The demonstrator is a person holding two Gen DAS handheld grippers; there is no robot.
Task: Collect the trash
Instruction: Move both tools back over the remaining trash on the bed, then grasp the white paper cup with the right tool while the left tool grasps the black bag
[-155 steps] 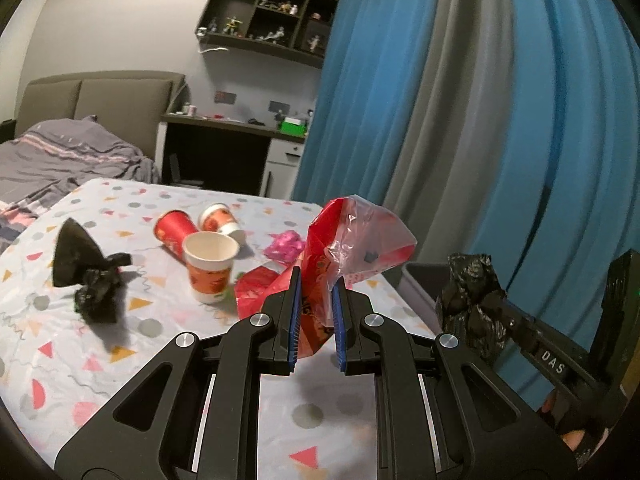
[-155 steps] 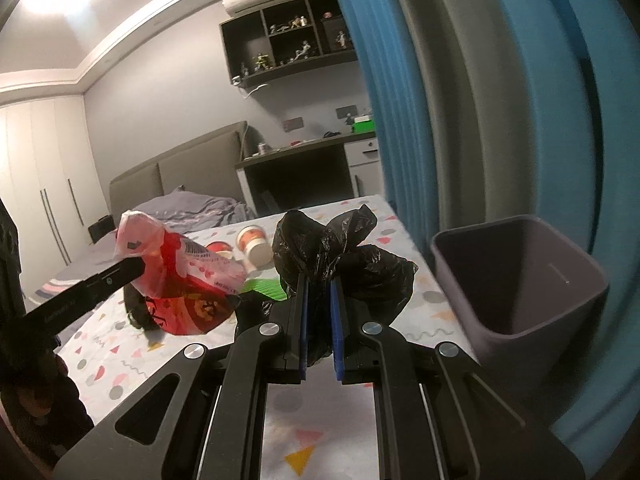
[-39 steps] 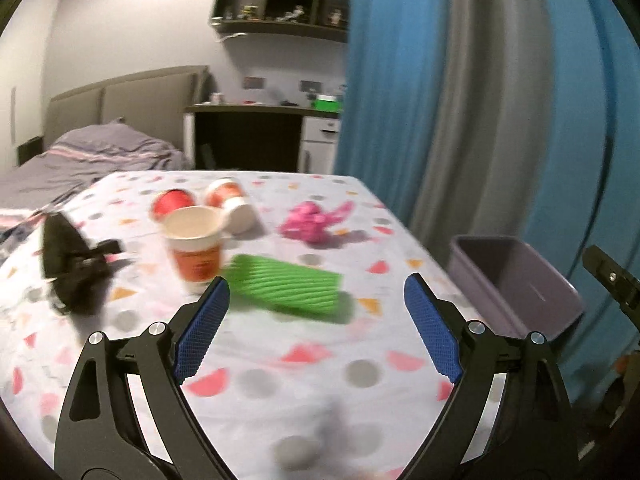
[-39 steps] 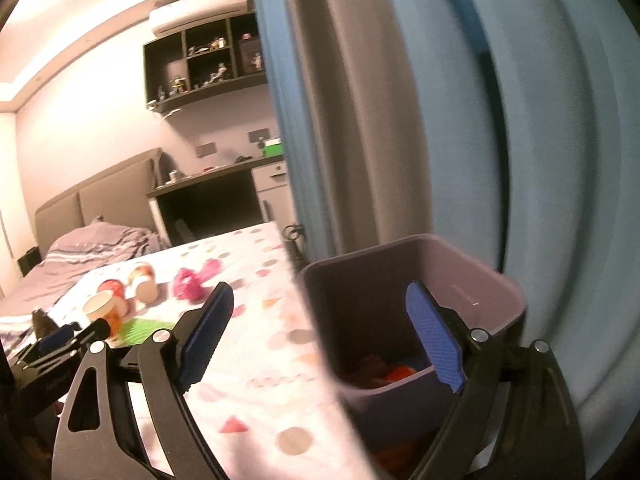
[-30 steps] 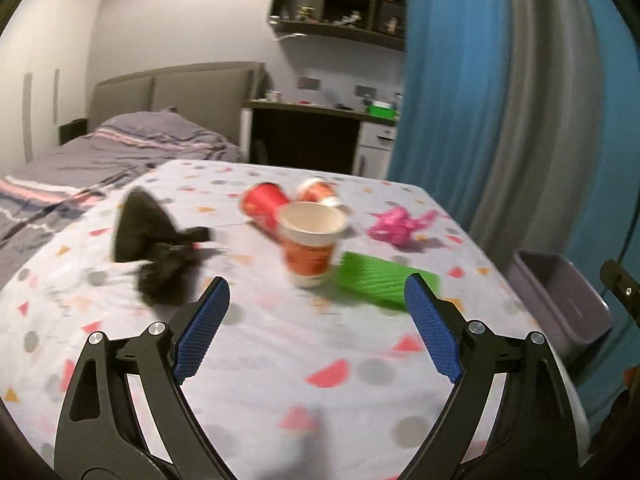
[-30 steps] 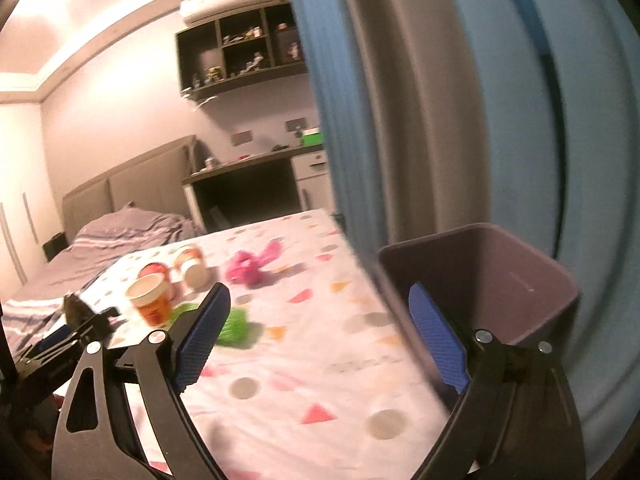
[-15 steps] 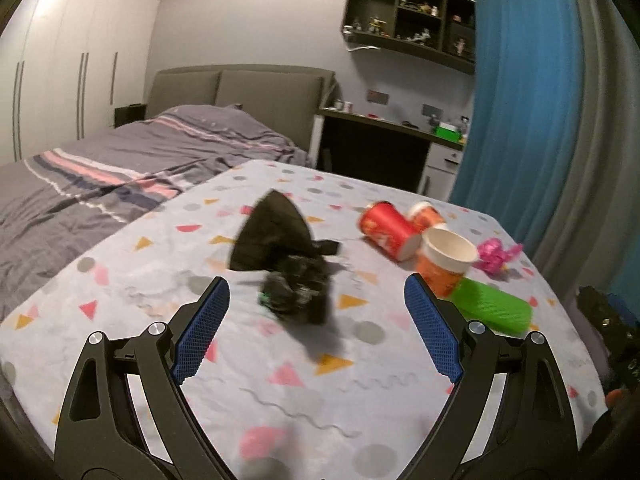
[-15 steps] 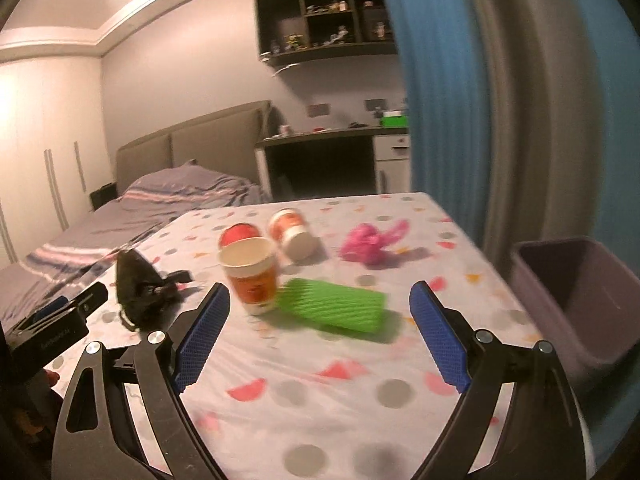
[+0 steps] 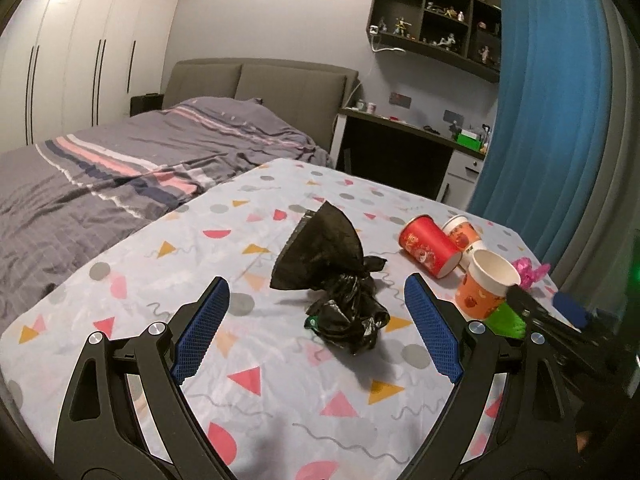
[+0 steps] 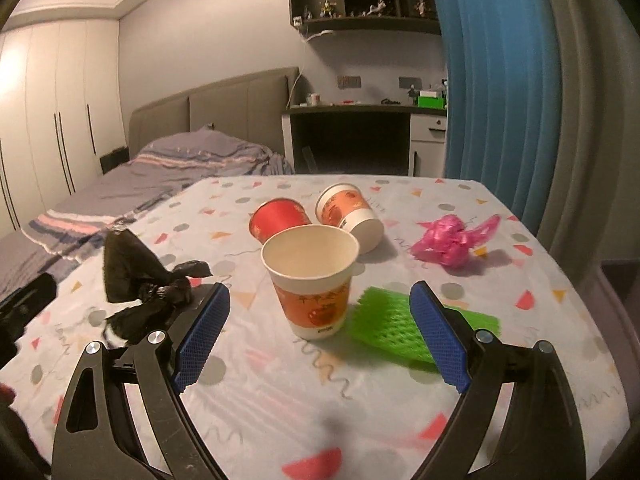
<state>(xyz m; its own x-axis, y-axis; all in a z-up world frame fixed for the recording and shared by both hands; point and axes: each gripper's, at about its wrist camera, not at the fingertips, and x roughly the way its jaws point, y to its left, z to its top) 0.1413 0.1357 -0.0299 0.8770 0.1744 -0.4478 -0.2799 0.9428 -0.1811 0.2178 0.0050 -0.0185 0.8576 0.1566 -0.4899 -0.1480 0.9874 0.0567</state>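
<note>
My left gripper (image 9: 316, 326) is open and empty, its jaws on either side of a crumpled black plastic bag (image 9: 334, 276) lying on the table. My right gripper (image 10: 320, 336) is open and empty, facing an upright orange-and-white paper cup (image 10: 312, 280). A green foam net (image 10: 394, 328) lies just right of that cup. A red cup (image 10: 278, 216) and a second orange cup (image 10: 350, 210) lie on their sides behind it. A pink plastic wad (image 10: 450, 240) lies at the right. The black bag also shows in the right wrist view (image 10: 140, 280).
The table wears a white cloth with coloured shapes (image 9: 280, 380). A bed (image 9: 120, 168) stands to the left, a desk (image 10: 360, 136) behind, blue-grey curtains (image 10: 520, 100) at the right. The bin's rim (image 10: 618, 280) shows at the far right edge. The right gripper's tip shows in the left wrist view (image 9: 536, 312).
Both grippers have let go of the red bag and a black bag at the bin, opened, and swung left back over the table. The left one has closed in on the remaining black bag.
</note>
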